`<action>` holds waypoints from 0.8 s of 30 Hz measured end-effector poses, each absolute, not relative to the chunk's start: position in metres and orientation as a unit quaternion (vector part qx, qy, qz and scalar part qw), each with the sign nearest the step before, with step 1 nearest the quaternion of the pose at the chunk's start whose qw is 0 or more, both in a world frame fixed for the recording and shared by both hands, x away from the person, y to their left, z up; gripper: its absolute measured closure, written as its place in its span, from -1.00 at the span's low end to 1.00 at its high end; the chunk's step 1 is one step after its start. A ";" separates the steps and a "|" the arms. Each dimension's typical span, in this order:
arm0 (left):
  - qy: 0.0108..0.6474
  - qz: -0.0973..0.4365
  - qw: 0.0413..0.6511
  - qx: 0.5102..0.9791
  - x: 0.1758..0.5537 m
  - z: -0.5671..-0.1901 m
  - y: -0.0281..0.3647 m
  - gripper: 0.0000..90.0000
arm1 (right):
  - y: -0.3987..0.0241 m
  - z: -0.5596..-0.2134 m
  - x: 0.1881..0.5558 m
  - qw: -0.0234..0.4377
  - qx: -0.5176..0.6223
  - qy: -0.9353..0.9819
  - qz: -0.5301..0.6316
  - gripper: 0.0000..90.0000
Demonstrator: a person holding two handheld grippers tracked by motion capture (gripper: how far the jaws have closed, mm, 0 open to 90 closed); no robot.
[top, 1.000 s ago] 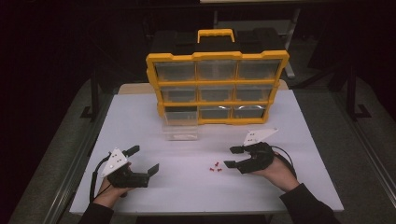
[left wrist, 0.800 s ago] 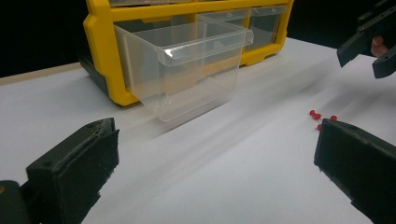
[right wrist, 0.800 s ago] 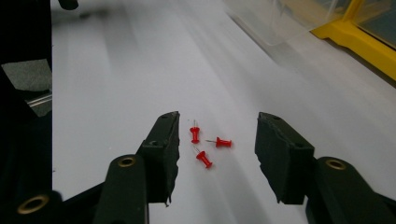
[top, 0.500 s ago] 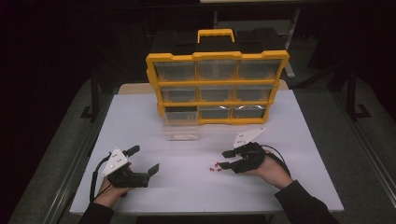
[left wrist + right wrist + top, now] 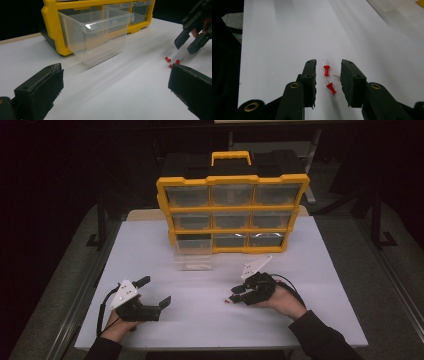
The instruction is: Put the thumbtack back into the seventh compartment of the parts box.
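Red push pins (image 5: 326,70): small pins with bright red plastic heads and thin metal points are seen lying on the white worktop (image 5: 200,320). In the right gripper view two are seen at the lower centre of the frame, one above the other and apart; a thin bare point is seen just beside the right jaw, its head hidden. In the left gripper view three red heads (image 5: 168,59) are clustered at the right edge, mid-height. In the high view they appear as tiny red specks (image 5: 229,300) right of centre, low in the frame.

Right tool (image 5: 328,71): held low over the pins, with both pins lying between its black jaws. The jaws have just been closing; a gap is left on either side and neither pin is pressed. In the high view it (image 5: 238,295) is seen right of centre.

Left tool (image 5: 154,292): held at the lower left of the high view, jaws spread wide with nothing between them.

Clear drawer (image 5: 98,35): a transparent plastic bin, pulled out and standing on the worktop just before the organiser, upper centre of the left gripper view.

Yellow organiser (image 5: 232,215): an upright case with clear drawers in three rows and a yellow handle, at the upper centre of the high view.
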State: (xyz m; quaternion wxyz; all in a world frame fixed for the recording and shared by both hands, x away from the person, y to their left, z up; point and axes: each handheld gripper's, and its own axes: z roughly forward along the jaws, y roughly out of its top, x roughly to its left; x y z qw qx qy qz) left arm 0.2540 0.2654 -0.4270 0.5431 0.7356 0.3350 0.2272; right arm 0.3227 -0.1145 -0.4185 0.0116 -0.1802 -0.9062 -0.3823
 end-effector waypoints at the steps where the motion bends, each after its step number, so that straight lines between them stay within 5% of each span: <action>1: 0.335 0.227 0.543 0.736 0.254 -0.427 0.265 -1.00 | -0.114 -0.419 0.323 0.017 -0.181 -0.907 -0.380 0.46; 24: 0.331 0.227 0.545 0.736 0.254 -0.428 0.265 -1.00 | -0.106 -0.437 0.329 0.015 -0.150 -0.928 -0.341 0.69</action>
